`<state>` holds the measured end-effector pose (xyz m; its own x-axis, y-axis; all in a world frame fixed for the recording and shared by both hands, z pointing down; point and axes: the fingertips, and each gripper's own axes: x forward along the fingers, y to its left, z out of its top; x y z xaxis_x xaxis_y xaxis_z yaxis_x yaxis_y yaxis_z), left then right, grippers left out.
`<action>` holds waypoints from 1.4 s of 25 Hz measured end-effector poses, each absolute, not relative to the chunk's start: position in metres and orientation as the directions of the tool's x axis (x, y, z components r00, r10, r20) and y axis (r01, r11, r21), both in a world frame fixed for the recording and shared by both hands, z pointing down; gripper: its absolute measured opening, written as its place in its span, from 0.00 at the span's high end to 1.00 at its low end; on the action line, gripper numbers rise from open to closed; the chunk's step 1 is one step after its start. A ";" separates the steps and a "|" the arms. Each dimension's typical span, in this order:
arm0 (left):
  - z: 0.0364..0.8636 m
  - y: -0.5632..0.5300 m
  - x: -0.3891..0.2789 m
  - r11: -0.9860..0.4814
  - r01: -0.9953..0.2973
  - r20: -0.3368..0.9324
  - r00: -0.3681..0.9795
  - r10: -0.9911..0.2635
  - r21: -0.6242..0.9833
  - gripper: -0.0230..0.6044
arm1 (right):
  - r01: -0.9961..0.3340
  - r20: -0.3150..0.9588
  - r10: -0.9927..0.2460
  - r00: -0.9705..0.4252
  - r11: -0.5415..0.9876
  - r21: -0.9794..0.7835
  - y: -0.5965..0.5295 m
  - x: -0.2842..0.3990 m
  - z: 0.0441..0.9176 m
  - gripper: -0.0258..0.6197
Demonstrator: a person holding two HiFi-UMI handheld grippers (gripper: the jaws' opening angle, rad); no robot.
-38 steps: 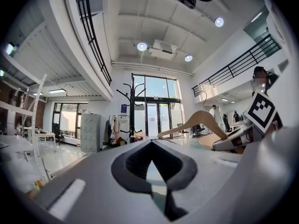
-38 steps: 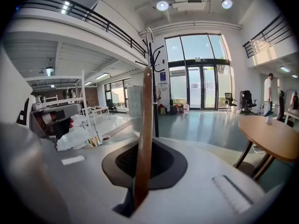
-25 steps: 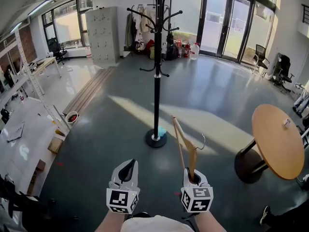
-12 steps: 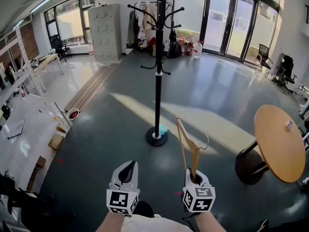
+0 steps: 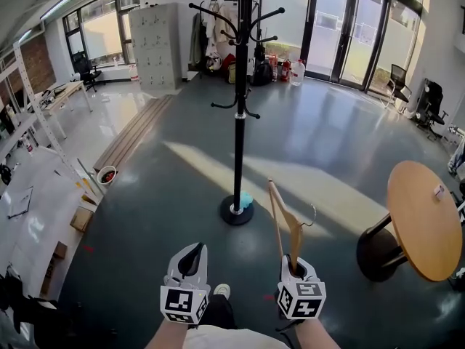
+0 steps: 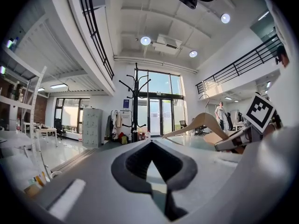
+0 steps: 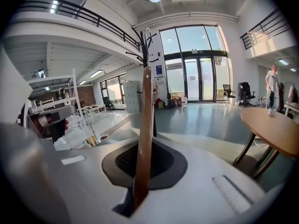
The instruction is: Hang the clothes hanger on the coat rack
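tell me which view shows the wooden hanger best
The head view. There the wooden hanger shows whole, metal hook included, rising from the right tool. The right gripper view sees it edge-on, as a narrow wooden strip clamped in the jaws. The left gripper view shows its sloping arm side-on, with the lower end behind the right tool.

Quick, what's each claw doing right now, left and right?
Left claw: closed, holding nothing.
Right claw: closed on the light-brown wooden clothes hanger.
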<state>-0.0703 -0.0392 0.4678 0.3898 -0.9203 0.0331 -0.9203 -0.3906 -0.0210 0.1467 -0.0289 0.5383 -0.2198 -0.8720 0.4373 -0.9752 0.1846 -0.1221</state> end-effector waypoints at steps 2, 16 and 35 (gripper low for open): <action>0.467 -0.065 -0.074 -0.400 -0.916 0.025 0.399 -0.917 -0.017 0.96 | -0.978 0.442 -0.874 -0.204 0.168 -0.120 -0.051 0.145 0.540 0.92; 0.442 -0.244 -0.120 -0.467 -0.884 -0.019 0.467 -0.884 -0.024 0.96 | -0.993 0.438 -0.896 -0.078 0.029 -0.118 -0.214 0.128 0.527 0.92; 0.445 -0.395 -0.110 -0.425 -0.905 -0.023 0.425 -0.905 -0.013 0.96 | -0.993 0.438 -0.894 -0.100 0.063 -0.098 -0.387 0.150 0.522 0.92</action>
<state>-0.1102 -0.3950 0.4453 0.4250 -0.9049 -0.0233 -0.9052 -0.4248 -0.0135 0.1498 -0.3869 0.5218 -0.0996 -0.8935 0.4378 -0.9932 0.0628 -0.0978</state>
